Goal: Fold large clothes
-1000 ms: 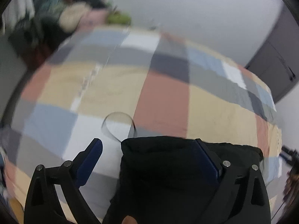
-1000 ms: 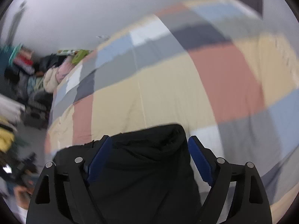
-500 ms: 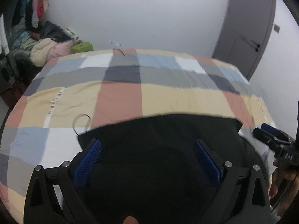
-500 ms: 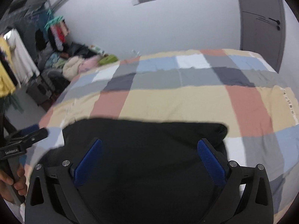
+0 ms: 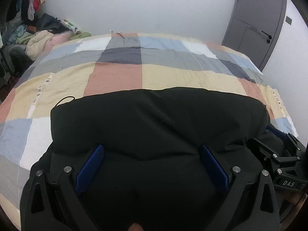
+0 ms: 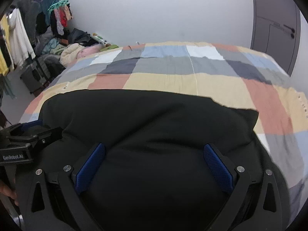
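Observation:
A large black garment (image 5: 154, 119) lies spread on the near part of the bed, with a thin drawstring loop at its far left corner. It also fills the lower half of the right wrist view (image 6: 150, 119). My left gripper (image 5: 152, 154) is open, its blue pads wide apart over the cloth near its near edge. My right gripper (image 6: 154, 152) is open too, over the cloth further right. Each gripper shows at the edge of the other's view: the right one (image 5: 277, 144) and the left one (image 6: 28, 132).
The bed carries a patchwork quilt (image 5: 119, 73) of beige, salmon, grey and blue squares. A heap of clothes (image 5: 38, 40) sits past the bed's far left corner. A grey door (image 5: 258, 25) stands at the far right. Clothes hang on a rack (image 6: 11, 38) at left.
The garment has been flung forward and now lies spread wide and flat on the bed. Both views have steadied and lifted to face the far wall.

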`<state>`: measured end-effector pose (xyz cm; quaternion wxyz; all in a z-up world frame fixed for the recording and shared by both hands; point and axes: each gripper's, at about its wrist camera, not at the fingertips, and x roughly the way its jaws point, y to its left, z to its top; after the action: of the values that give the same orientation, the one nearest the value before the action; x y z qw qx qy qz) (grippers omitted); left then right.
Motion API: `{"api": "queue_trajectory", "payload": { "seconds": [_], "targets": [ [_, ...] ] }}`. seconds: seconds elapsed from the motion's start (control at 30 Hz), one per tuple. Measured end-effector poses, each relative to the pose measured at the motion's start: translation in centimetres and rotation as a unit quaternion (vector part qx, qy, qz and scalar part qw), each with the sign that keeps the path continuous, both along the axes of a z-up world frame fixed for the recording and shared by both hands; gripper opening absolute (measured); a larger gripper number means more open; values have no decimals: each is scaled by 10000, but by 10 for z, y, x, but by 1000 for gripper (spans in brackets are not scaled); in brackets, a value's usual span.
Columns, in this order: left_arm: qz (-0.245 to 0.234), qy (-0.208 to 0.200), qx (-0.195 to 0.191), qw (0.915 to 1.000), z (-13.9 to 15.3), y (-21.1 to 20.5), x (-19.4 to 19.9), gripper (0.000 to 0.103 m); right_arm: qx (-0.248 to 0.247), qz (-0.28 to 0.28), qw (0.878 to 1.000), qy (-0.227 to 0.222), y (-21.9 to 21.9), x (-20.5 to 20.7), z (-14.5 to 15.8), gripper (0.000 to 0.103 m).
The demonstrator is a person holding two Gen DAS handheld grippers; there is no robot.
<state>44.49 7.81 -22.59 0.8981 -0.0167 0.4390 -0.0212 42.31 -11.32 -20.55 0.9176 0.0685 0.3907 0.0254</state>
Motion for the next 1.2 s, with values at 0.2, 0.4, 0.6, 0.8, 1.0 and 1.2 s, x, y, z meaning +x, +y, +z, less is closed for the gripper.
{"api": "queue_trajectory", "payload": {
  "seconds": [0.2,0.4,0.6,0.8,1.0,1.2],
  "targets": [
    [54,-7,-44,10000,-13,0,10,103,78,10,10000,-14,-2,12,-14,103],
    [81,46,-74,9999,-16,2,14,103,205,103,9997,11,-4,16,-22,103],
    [80,-19,18,10000,-7,6,0,103,196,137,9997,9,-8,0,-9,103],
    [280,-217,237,9991,10,29,-31,103,-203,225,9994,-171,-19,-31,9,103],
    [489,-306,537,9969,10,51,-48,103,-463,-27,9984,-308,-44,-55,11,103],
    [617,-186,-48,9979,-14,74,-51,103,-141,-196,9994,-266,-59,-57,-16,103]
  ]
}}
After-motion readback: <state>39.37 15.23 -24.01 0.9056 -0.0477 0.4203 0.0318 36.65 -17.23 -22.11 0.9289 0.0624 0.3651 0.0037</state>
